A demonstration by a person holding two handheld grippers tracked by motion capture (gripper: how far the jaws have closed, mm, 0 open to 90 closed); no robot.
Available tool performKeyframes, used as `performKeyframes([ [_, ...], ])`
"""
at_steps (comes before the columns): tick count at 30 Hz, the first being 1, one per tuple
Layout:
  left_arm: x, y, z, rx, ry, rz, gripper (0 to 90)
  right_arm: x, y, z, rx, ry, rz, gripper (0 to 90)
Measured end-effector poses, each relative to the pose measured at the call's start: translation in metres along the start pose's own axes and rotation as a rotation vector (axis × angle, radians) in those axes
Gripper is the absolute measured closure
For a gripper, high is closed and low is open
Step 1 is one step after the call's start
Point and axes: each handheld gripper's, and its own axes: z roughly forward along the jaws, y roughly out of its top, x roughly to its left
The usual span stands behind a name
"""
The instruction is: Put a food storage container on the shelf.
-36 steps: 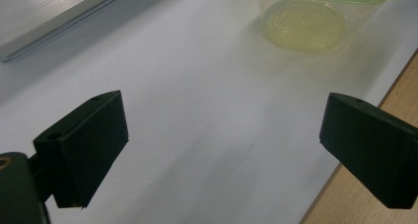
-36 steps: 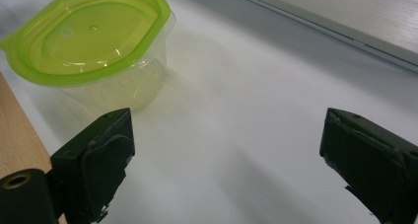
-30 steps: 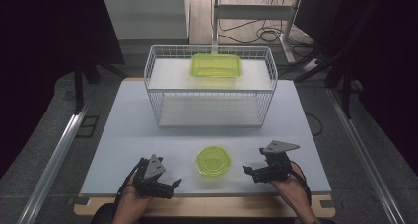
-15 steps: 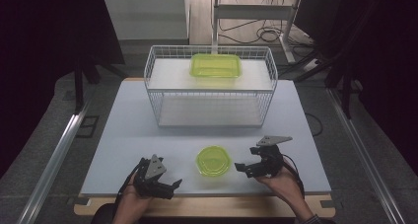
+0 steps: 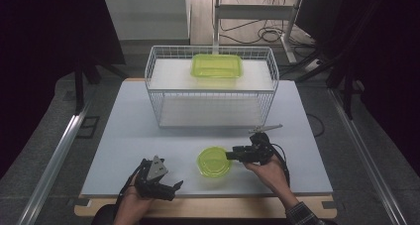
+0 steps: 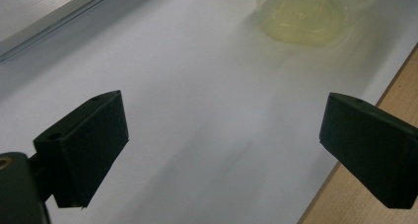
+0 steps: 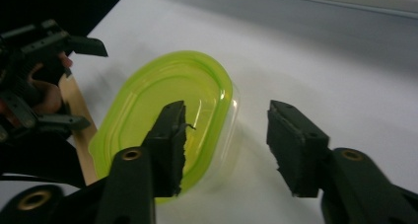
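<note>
High view: wire basket [image 5: 267, 93] beyond container [image 5: 214, 161]

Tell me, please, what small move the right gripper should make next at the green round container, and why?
Probably close a little further. The right gripper straddles the near rim of the green round container; its jaws have just been closing, yet one pad is over the lid and the other remains off the wall, so nothing is gripped.

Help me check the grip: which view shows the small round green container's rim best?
The right gripper view: the small round green container is close, its rim between the right gripper jaws, which have just been closing. The high view shows it small; the left gripper view shows a blurred edge.
</note>
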Motion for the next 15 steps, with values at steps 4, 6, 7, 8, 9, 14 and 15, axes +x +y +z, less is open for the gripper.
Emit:
performKeyframes([
  [4,0.0,0.0,0.0,0.0,-0.002,0.002,4.3,-0.002,0.003,0.005,0.013,0.022,0.025,56.6],
  [6,0.0,0.0,0.0,0.0,-0.003,0.001,4.3,-0.004,0.004,0.011,0.029,0.038,0.04,60.8],
  [7,0.0,0.0,0.0,0.0,-0.003,0.002,4.3,-0.005,0.005,0.013,0.034,0.05,0.048,62.0],
  [8,0.0,0.0,0.0,-0.001,-0.003,0.003,4.3,-0.007,0.005,0.014,0.032,0.063,0.058,63.8],
  [9,0.0,0.0,0.0,-0.001,-0.003,0.003,4.4,-0.007,0.005,0.014,0.032,0.063,0.058,63.8],
  [14,-0.001,0.0,0.0,0.001,0.001,0.01,4.4,-0.013,0.005,0.015,0.051,0.111,0.134,74.4],
  [15,-0.001,0.0,0.0,0.0,0.002,0.011,4.4,-0.013,0.005,0.015,0.051,0.111,0.134,74.4],
])
